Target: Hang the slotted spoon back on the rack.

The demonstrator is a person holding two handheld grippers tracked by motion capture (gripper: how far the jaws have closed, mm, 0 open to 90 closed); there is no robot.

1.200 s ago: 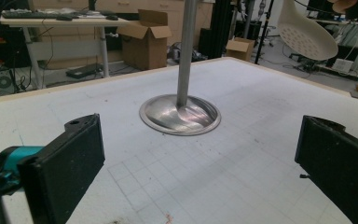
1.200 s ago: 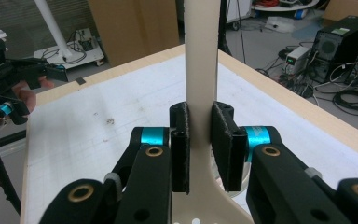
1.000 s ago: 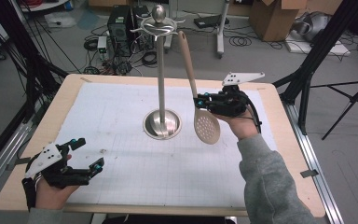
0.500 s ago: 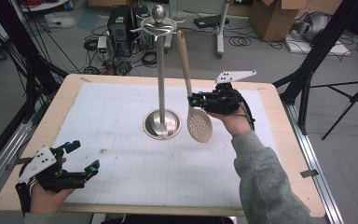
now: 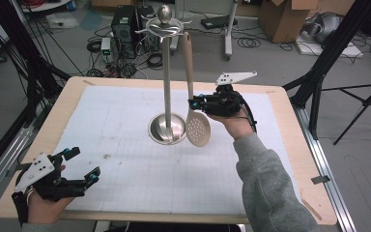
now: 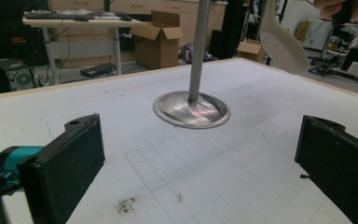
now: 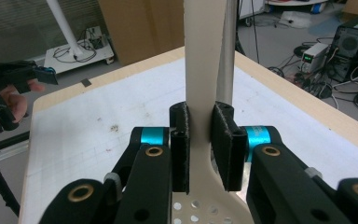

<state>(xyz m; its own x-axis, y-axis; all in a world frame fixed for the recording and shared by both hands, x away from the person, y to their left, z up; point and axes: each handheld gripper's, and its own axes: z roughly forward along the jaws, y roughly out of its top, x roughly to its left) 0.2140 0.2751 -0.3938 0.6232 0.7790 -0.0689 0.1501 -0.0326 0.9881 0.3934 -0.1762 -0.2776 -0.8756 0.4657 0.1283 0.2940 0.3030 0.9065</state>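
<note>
Nearest the person, at the front left corner of the table (image 5: 125,92), the left gripper (image 5: 79,166) is resting low over the white gridded mat (image 5: 125,164), its jaws standing wide apart with nothing between them; the left gripper view is showing bare mat and a small dark smudge (image 6: 127,204) between the two black pads. Further in, at the middle of the table, the round steel base (image 5: 167,128) of the utensil stand (image 5: 165,72) is sitting on the mat, with its thin pole rising straight up to a ring of hooks under a ball knob. Just to the right of the pole, the beige slotted spoon (image 5: 197,128) is hanging upright, handle up toward the hooks and perforated bowl down, just beside the base's right edge; whether the bowl is touching the table cannot be told. The right gripper (image 5: 196,104), coming in from the right on a grey-sleeved arm (image 5: 270,188), is clamping the spoon's handle low down, just above the bowl: in the right gripper view the two pads are pressing on both sides of the handle (image 7: 204,70), with the pole directly behind it. Beyond the table, cables, computer boxes and cardboard cartons are lying on the floor.
</note>
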